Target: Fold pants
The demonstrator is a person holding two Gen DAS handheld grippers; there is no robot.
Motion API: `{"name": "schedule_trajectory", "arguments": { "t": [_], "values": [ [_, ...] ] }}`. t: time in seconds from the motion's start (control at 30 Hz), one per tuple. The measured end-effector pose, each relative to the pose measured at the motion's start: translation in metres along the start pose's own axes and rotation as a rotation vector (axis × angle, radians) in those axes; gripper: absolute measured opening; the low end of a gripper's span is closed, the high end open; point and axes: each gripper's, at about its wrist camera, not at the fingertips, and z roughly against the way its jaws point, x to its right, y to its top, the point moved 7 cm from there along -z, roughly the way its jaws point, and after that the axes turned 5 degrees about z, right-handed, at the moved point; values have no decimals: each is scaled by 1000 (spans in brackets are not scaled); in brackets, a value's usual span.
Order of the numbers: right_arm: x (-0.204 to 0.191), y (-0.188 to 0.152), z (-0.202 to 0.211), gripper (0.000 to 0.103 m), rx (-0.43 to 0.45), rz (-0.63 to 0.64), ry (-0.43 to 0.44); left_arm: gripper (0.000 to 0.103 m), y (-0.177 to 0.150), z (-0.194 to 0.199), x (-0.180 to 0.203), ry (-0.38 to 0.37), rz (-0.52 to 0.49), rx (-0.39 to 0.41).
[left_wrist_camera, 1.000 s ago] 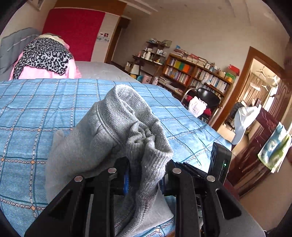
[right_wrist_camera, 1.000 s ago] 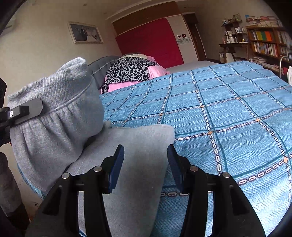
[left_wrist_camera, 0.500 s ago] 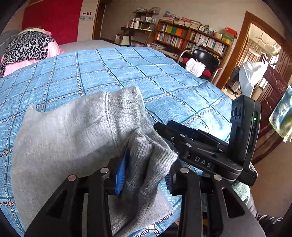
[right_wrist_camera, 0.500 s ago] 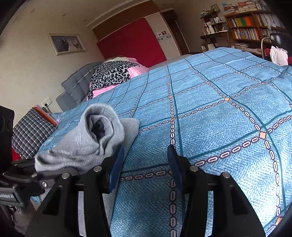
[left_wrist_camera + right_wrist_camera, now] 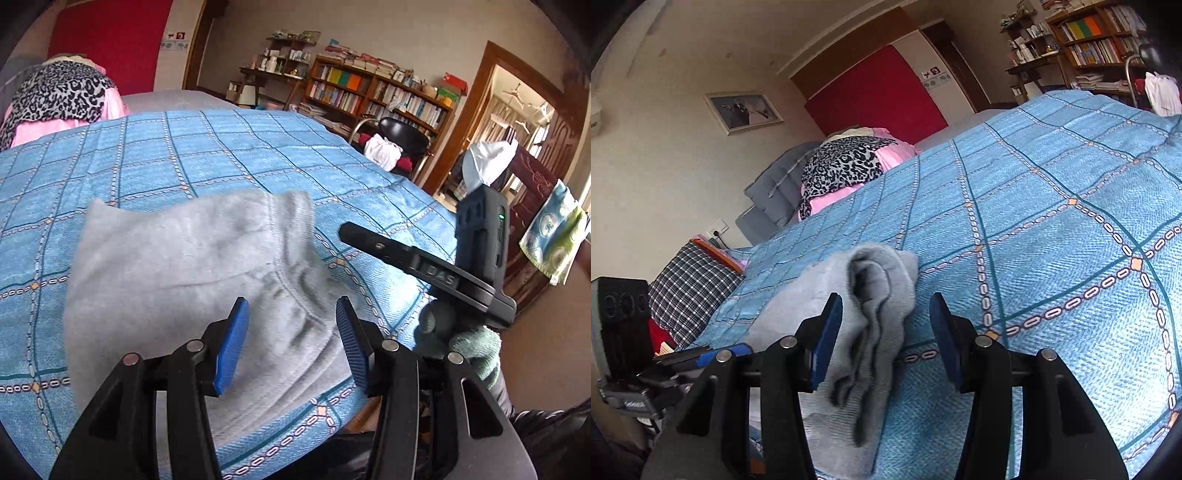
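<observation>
Grey pants [image 5: 192, 280] folded, lying on blue bed cover [image 5: 221, 155] at near edge. Left hand-held gripper [image 5: 291, 341] wide, empty, above waistband. Right hand-held gripper [image 5: 886, 336] wide, empty, beside bunched cuff end. Judgement: flatten bunched layers, square edges, avoid snagging fabric.

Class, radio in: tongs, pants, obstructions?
Left tongs open, empty. Right tongs open, empty. Grey pants folded on blue bedspread. Nothing obstructing.

Soft daylight, fisheye-warped edges, slight motion blur
</observation>
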Motion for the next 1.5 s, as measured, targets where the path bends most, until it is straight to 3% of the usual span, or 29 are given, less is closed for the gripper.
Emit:
{"name": "schedule_trajectory", "arguments": {
  "t": [0.13,0.23,0.33,0.43,0.5,0.73,0.87,1.07,1.23,1.4,1.5],
  "values": [
    [-30,-15,-9,51,-67,50,38,49,4,10,-36,42,72,25],
    [-44,-41,-22,50,-146,93,14,49,-8,7,-57,66,99,1],
    [-50,-61,-26,39,-173,194,-64,49,-27,0,-72,72,100,-41],
    [-54,-65,-16,23,-174,217,-55,49,-41,0,-73,61,53,-33],
    [-52,-69,-10,22,-190,215,-48,49,-46,6,-73,48,33,-25],
    [-42,-66,-10,27,-199,179,-52,55,-52,4,-61,67,-37,-5],
    [-57,-37,1,46,-96,278,-101,55,-42,10,-53,6,-34,1],
    [-85,5,-18,48,-19,425,-62,55,-45,8,-36,-45,-83,-19],
    [-87,16,-65,48,-131,430,-2,55,-58,-4,-40,-34,-68,-48],
    [-61,7,-111,48,-255,425,-118,55,-67,-9,-38,-18,-99,-28],
    [-46,-4,-130,48,-296,407,-145,55,-71,-12,-39,-25,-105,-17]
  ]
}}
